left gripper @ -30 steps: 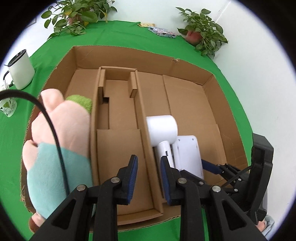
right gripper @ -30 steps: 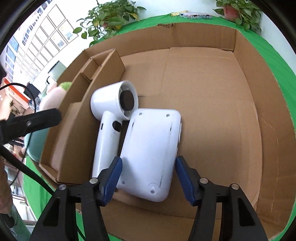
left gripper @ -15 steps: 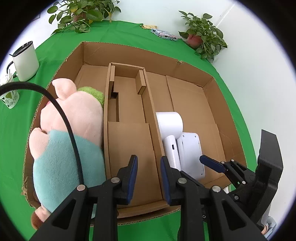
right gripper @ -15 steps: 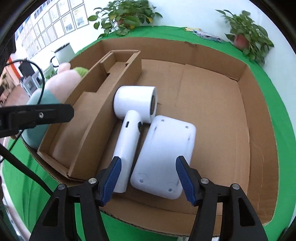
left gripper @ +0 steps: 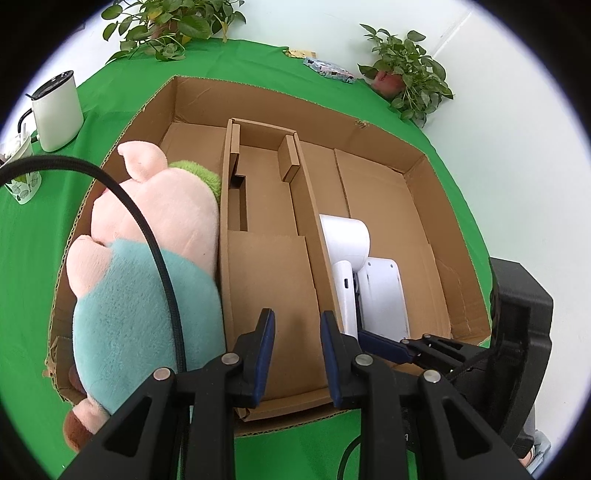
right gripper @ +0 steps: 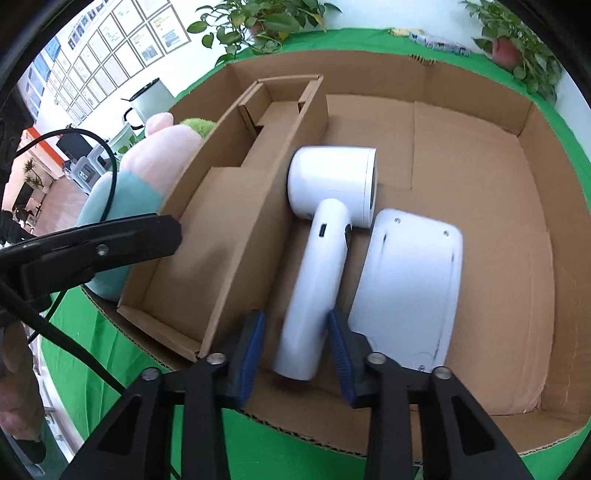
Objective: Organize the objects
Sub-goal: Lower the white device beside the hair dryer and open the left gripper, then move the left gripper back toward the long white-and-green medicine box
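Observation:
A big cardboard box [left gripper: 258,96] [right gripper: 369,70] sits on green cloth, with a cardboard divider insert [left gripper: 269,280] [right gripper: 229,206] inside it. A plush pig [left gripper: 147,258] [right gripper: 147,158] fills the left compartment. A white hair dryer [left gripper: 345,243] [right gripper: 325,221] and a flat white device [left gripper: 384,291] [right gripper: 410,284] lie side by side in the right part. My left gripper [left gripper: 297,317] hovers over the insert's near end, jaws narrow, nothing between them. My right gripper [right gripper: 295,317] is closing over the dryer's handle end; the pads stand just clear of it.
A white jug [left gripper: 59,110] and a paper cup [left gripper: 22,184] stand left of the box. Potted plants [left gripper: 173,26] [left gripper: 406,77] and a small packet [left gripper: 328,70] line the far table edge. A black cable [left gripper: 147,240] crosses over the plush.
My right gripper shifted left, from straddling the flat white device to straddling the hair dryer's handle, and its jaws narrowed. The left gripper drew back slightly, its jaws unchanged.

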